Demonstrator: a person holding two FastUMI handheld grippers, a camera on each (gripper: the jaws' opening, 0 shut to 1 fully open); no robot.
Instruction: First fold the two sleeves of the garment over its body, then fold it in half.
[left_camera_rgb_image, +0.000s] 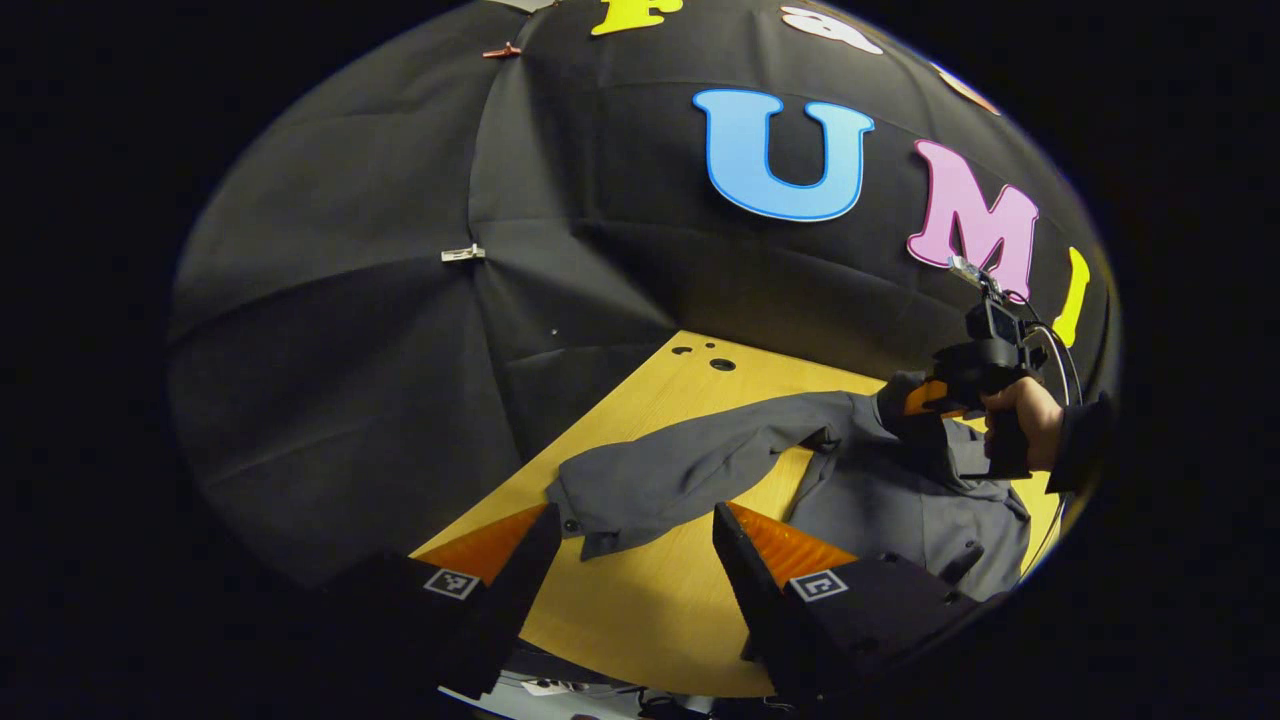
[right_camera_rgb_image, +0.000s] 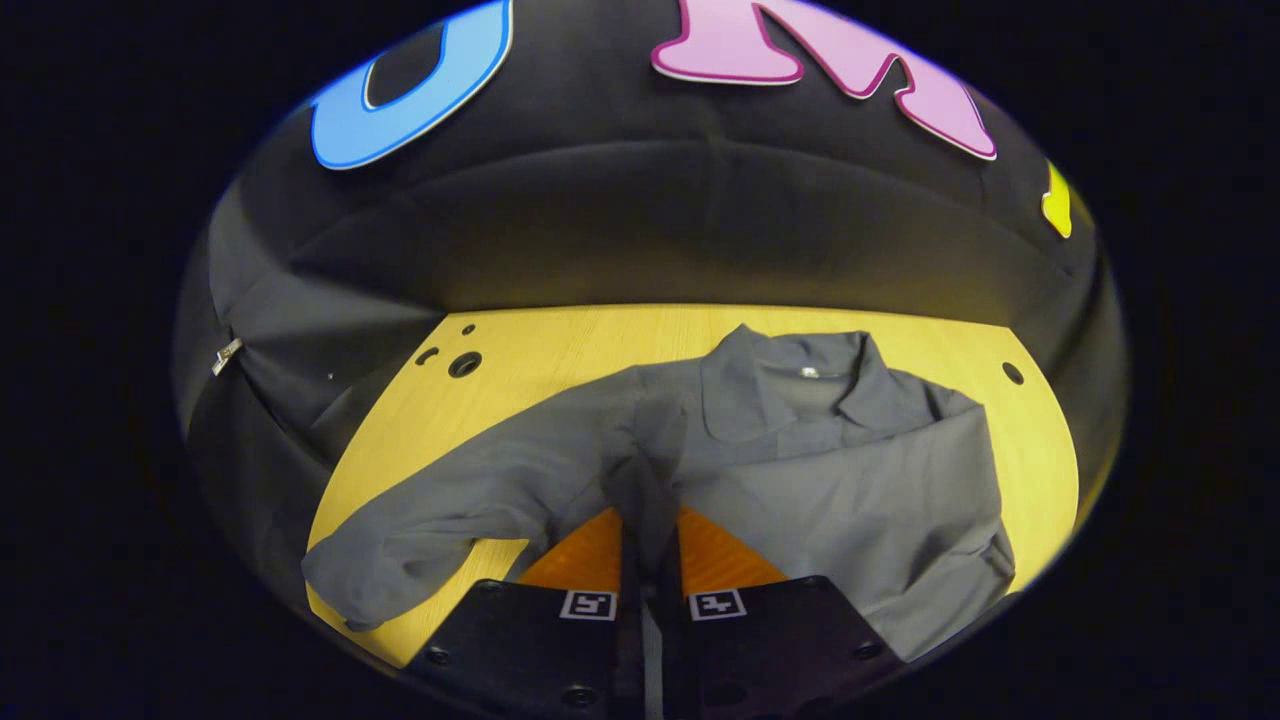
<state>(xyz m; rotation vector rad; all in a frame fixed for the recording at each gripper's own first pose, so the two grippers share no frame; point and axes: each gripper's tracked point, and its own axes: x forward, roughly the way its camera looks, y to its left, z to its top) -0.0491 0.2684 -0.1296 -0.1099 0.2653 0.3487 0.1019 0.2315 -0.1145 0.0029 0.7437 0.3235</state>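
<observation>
A grey collared shirt (right_camera_rgb_image: 800, 470) lies on the yellow wooden table (right_camera_rgb_image: 560, 345), collar toward the booth wall. Its right side looks folded over the body. The other sleeve (right_camera_rgb_image: 430, 530) stretches out to the left. In the right gripper view, my right gripper (right_camera_rgb_image: 648, 520) is shut on a raised fold of the shirt where that sleeve meets the body. In the left gripper view, my left gripper (left_camera_rgb_image: 635, 530) stands open above the table's near edge. The sleeve's cuff (left_camera_rgb_image: 590, 520) lies just ahead between its fingers, untouched. Farther right, a hand (left_camera_rgb_image: 1025, 415) holds the right gripper (left_camera_rgb_image: 925, 400) on the shirt (left_camera_rgb_image: 900, 500).
Black cloth walls close in the table at the back and left. Small round holes (right_camera_rgb_image: 465, 363) sit in the table's far left corner and one hole (right_camera_rgb_image: 1013, 373) at the far right. Bare wood (left_camera_rgb_image: 650, 600) lies in front of the sleeve.
</observation>
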